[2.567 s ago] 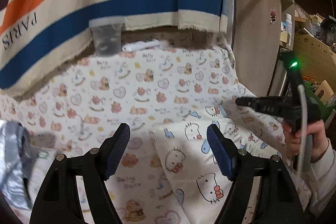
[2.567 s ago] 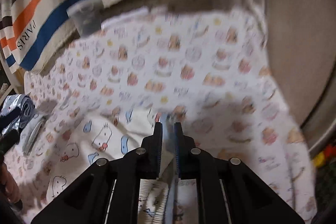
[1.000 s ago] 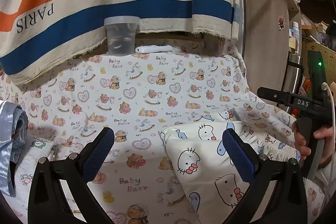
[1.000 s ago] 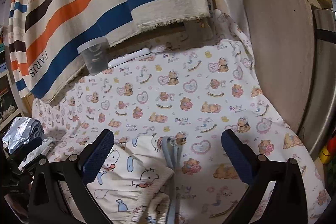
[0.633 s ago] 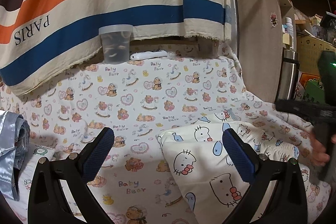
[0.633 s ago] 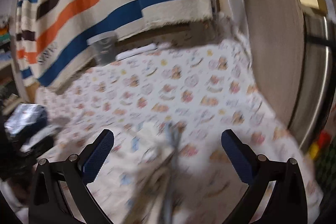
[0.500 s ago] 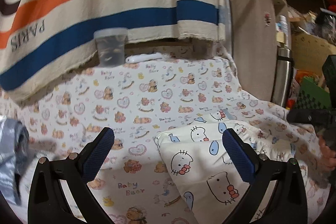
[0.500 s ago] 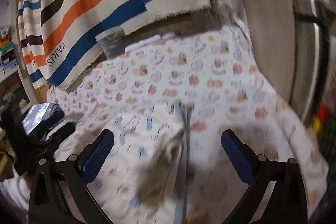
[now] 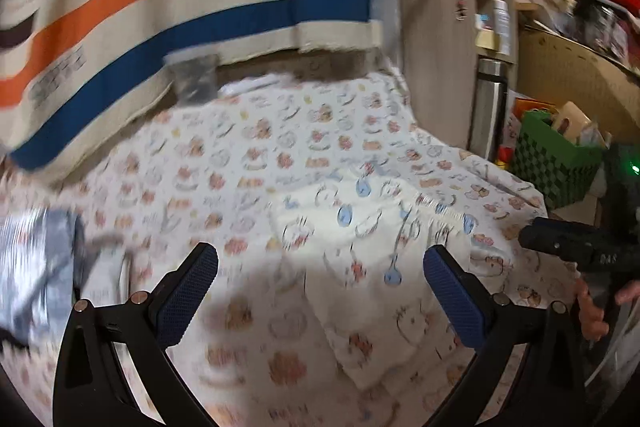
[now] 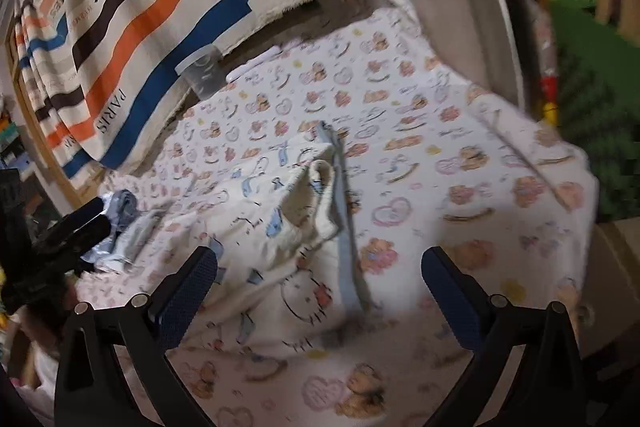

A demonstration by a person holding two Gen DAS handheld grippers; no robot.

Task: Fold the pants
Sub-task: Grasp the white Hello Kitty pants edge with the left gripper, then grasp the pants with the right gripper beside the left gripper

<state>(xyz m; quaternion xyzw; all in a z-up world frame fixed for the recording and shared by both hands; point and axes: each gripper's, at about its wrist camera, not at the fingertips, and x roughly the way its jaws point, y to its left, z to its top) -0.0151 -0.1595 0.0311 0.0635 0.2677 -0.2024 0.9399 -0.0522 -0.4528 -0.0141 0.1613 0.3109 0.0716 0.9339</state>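
Observation:
The pants (image 9: 360,251) are cream with a cat-face print and lie folded in a compact stack on the bear-print sheet (image 9: 280,147). In the right wrist view the pants (image 10: 280,235) show a pale blue waistband strip along their right edge. My left gripper (image 9: 320,291) is open and empty, held above the pants' near left part. My right gripper (image 10: 320,291) is open and empty above the pants' near end. The right gripper also shows in the left wrist view (image 9: 576,251), off the pants' right side. The left gripper's black body shows in the right wrist view (image 10: 56,239) at the left.
A striped blanket (image 9: 180,7) hangs behind the sheet. A clear plastic cup (image 10: 202,73) and a white flat object (image 10: 256,65) stand at the back. Grey-blue folded cloth (image 9: 36,267) lies at left. A wooden board (image 9: 436,47), steel flask (image 9: 488,107) and green basket (image 9: 556,163) stand at right.
The right gripper, shut on the pants' edge 2.6 s ago, has opened and drawn back. Both views have swung and the left gripper's jaws widened; the pants stay folded in place.

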